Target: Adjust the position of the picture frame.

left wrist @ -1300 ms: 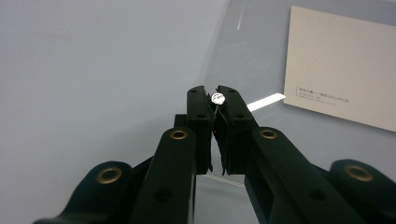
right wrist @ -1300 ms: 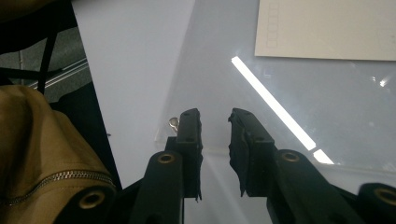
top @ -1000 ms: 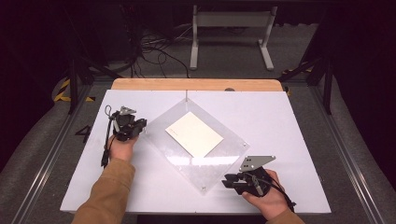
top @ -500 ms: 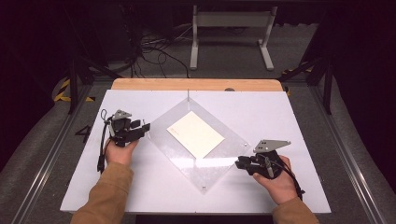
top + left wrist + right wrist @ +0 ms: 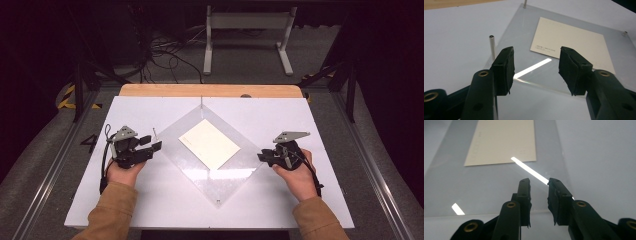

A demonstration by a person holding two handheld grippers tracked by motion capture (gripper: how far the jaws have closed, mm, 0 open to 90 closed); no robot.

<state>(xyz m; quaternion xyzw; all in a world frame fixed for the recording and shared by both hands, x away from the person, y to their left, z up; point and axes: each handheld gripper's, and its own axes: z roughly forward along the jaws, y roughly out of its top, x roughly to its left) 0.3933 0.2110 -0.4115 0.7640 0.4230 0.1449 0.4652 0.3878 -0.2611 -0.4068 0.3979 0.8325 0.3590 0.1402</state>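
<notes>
At the left, the left tool (image 5: 150,146) is held level, pointed right at the clear plate's (image 5: 235,172) left corner; its jaws have just been opening and stand spread, empty. The plate lies mid-tabletop (image 5: 150,200), a cream card (image 5: 209,143) on it. The right tool (image 5: 265,156), slightly parted and empty, is aimed left at the right corner, about equally near.

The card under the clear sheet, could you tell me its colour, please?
The card is cream; the left gripper view shows it best.
</notes>
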